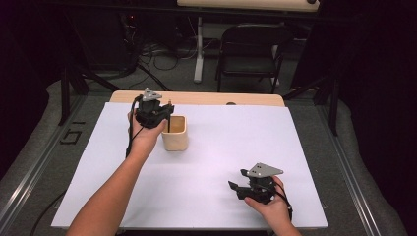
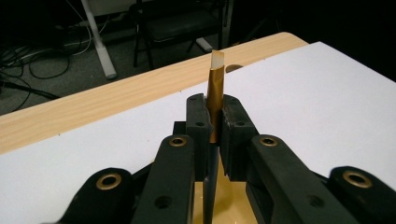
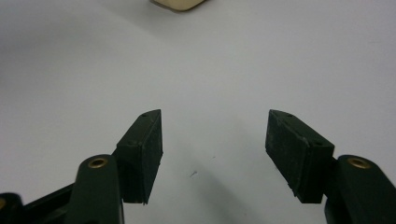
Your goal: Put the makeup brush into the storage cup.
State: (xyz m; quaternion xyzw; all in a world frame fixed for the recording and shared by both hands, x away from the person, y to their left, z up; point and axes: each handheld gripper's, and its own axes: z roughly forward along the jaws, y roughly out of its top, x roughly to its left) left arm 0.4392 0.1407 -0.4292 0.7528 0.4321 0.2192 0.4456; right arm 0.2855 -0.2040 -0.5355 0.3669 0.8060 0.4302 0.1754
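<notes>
White sheeting [image 1: 221, 162] covers the table. Left gripper [image 2: 214, 123] pinches a slim gold-wrapped stick [image 2: 215, 88] upright above the beige cup [image 1: 175, 132]; light, rigid, probably slippery, best held mid-shaft. Right gripper [image 3: 214, 140] rests spread, empty.

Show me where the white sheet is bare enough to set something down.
Widest free patch: the white sheet between the cup and the right gripper, out to its right edge. The near-left corner is bare too. It is crowded only at the cup, where the left gripper holds a pen.
</notes>
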